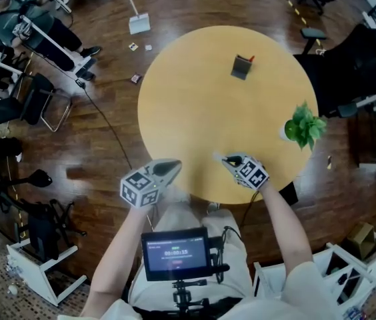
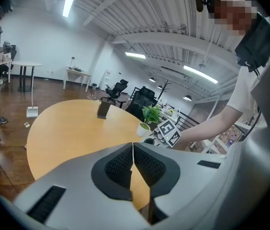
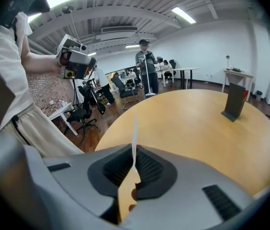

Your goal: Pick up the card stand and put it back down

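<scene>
So the card stand (image 1: pixel 242 67) is sitting upright on the round yellow desk (image 1: pixel 195 105), out toward the far side at roughly 1 o'clock in the head view. It's standing well apart from both claws and nothing is touching it. In the right gripper view it's showing up as a dark slanted stand with a bit of red at its top corner.

The left claw (image 1: pixel 171 165) is hanging over the near rim of the desk at about 7 o'clock. Its pads are meeting at the tips with nothing between them, so it's closed and empty.

The right claw (image 1: pixel 227 159) is hovering over the near edge at around 6 o'clock, just beside the left one. It's pinching a thin white card (image 3: pixel 134 133), which is poking up edge-on out of the closed pads. That claw is closed right down on it, and I can't tell whether anything is printed on the card.

A small potted plant (image 1: pixel 305 125) in a white pot is sitting near the desk rim at about 4 o'clock, well apart from the stand. Another person (image 1: pixel 8 12) is standing off on the wooden floor (image 1: pixel 108 99) at 10 o'clock, and a small screen (image 1: pixel 175 252) is glowing on the mount at the wearer's chest.
</scene>
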`<state>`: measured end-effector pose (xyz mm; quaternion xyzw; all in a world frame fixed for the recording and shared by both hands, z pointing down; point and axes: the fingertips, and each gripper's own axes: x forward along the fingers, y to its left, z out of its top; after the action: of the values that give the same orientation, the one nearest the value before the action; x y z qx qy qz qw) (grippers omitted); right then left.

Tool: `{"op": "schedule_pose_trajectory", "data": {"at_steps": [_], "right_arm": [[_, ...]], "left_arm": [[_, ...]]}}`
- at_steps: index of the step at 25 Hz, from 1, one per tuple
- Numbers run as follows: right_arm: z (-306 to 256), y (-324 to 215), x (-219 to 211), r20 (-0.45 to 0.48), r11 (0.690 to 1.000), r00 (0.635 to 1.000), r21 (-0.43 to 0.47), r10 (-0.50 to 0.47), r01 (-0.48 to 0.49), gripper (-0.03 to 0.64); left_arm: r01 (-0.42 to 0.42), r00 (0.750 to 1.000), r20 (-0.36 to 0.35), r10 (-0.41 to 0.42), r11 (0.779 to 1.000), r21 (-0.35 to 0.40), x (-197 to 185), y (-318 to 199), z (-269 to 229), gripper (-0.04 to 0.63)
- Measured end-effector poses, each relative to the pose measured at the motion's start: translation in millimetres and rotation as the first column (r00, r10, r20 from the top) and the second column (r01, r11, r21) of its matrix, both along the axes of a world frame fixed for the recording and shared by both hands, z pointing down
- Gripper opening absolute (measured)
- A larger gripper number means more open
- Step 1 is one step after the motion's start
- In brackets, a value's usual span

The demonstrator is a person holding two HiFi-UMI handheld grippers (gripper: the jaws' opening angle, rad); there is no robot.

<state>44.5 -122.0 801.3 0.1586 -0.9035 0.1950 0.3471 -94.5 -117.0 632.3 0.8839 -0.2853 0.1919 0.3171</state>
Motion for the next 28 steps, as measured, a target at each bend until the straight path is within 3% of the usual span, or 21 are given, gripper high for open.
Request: {"op": "schedule_pose_trajectory", "data": {"at_steps": [8,28], "right_arm": [[40,-1,-1,-0.073,0.999,0.997,-0.032,-0.009,0.007,0.028],[91,3,5,-0.077,0.997,0.997,-0.076,-0.003,-0.003,0.037]], "left_arm": [[0.023,1.0,0.001,-0.023,1.0,-0.008,-6,-2,6,0.002],[0.074,0.995,0.061,-0.073,0.997,-0.019,-14,6,17,0.002]]}}
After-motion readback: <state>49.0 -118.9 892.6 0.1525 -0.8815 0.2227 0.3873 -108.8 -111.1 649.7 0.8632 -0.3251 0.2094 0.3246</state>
